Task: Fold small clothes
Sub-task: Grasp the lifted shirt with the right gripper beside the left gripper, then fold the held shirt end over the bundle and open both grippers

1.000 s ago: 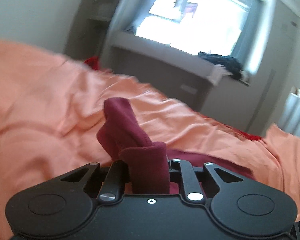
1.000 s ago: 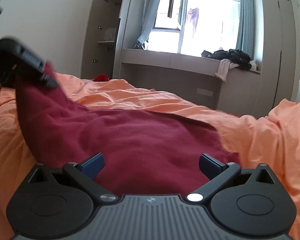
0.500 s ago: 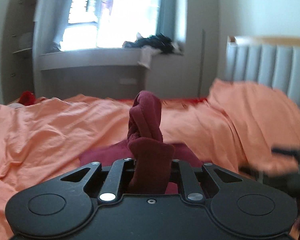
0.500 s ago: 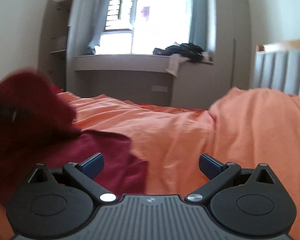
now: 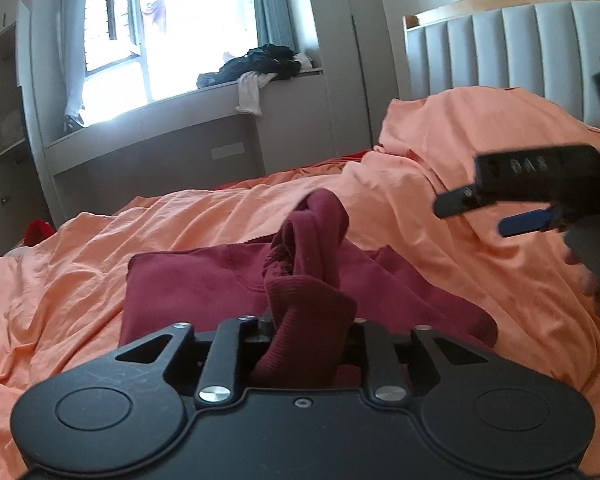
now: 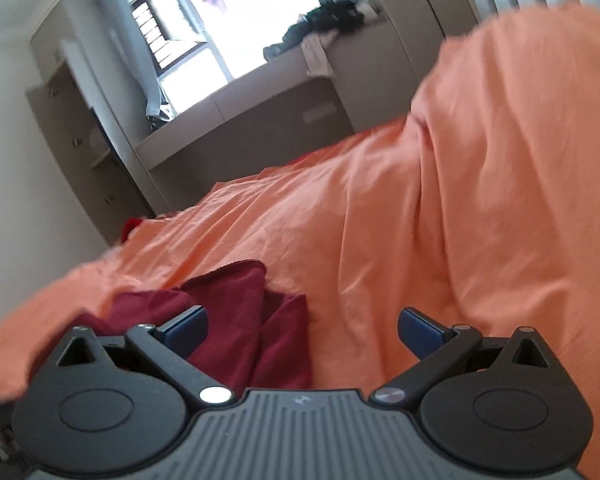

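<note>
Left gripper [image 5: 306,330] jaws pinch maroon garment [image 5: 308,276] over orange bedsheet [image 5: 80,280].

Ahead of the left fingers [image 5: 268,326], a bunched fold of the maroon garment [image 5: 312,248] rises and blocks the way forward. To their right hangs the right gripper [image 5: 496,216], fingers spread. Beyond its fingers [image 6: 420,330] the orange bedsheet [image 6: 480,200] mounds high; flatter bedsheet lies left.
</note>
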`<state>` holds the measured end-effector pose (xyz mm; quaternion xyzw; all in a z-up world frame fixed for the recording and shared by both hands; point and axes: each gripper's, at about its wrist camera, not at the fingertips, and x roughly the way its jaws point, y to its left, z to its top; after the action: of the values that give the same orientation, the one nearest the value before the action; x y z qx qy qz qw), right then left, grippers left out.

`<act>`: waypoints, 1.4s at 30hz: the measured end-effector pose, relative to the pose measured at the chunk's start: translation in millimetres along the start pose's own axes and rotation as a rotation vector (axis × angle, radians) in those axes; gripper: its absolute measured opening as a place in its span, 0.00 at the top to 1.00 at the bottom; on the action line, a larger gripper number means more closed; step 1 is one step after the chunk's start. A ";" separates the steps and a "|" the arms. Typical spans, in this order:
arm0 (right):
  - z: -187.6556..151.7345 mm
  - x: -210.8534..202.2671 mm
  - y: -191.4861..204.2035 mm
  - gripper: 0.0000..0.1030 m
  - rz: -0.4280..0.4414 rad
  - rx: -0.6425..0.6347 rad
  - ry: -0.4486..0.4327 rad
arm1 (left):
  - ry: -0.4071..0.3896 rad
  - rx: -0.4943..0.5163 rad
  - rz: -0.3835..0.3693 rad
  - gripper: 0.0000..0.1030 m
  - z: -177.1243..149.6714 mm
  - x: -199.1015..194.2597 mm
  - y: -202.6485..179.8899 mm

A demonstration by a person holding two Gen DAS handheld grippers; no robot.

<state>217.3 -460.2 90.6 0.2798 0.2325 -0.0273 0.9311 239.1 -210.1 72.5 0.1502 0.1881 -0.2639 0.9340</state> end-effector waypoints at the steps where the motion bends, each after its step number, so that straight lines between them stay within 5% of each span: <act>1: 1.5 3.3 -3.6 0.00 0.017 0.025 0.012 | 0.000 0.003 -0.011 0.71 -1.9 -0.7 -0.8; 8: 8.7 24.3 -9.5 0.00 0.164 0.123 0.079 | -0.041 0.137 0.004 0.62 -21.2 -10.7 -23.9; 14: 13.1 52.2 10.2 0.02 0.303 0.142 0.113 | -0.070 0.209 0.027 0.64 -27.5 -19.6 -36.9; 24: 3.9 87.1 54.2 0.55 0.333 0.030 0.203 | -0.086 0.222 0.043 0.72 -28.9 -29.8 -34.4; 29: -5.0 89.2 57.6 0.92 0.360 0.047 0.200 | -0.089 0.224 0.047 0.77 -28.2 -31.0 -37.4; 36: 9.2 45.8 69.9 0.94 0.370 -0.071 0.032 | -0.124 0.209 0.029 0.79 -15.6 -35.9 -48.2; 42: 22.1 20.3 56.7 0.94 0.315 -0.091 -0.018 | -0.133 0.219 -0.022 0.79 -9.2 -30.6 -69.0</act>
<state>254.9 -422.6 126.5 0.2702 0.1781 0.1272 0.9376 174.4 -249.6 65.1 0.2313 0.0972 -0.3025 0.9195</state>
